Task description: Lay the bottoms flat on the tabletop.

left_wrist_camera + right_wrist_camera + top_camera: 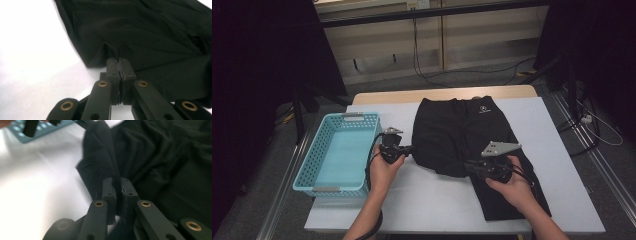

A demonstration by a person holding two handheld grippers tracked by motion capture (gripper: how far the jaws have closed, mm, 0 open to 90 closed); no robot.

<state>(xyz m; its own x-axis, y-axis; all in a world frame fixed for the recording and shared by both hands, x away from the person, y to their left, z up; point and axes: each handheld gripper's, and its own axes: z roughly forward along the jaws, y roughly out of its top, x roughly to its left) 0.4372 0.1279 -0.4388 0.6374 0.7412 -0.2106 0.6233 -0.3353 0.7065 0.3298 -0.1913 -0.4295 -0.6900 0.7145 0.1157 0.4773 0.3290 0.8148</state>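
Both clamped on the black shorts' (457, 132) left edge, left gripper (408, 149) pinching ahead of right gripper (468, 165), fabric stretching rightward beyond both.

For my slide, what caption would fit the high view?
Two hand-held grippers, left and right, pinch the edge of black shorts on a white table, beside a turquoise basket.

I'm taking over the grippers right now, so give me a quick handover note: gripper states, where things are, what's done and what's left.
Left gripper: shut on the near left edge of the black shorts.
Right gripper: shut on a fold of the shorts nearer the person.
Shorts lie on the white table, one leg partly folded over.
Teal basket sits at the table's left, with nothing in it.
Left to do, probably: finish folding, then put the shorts in the basket.
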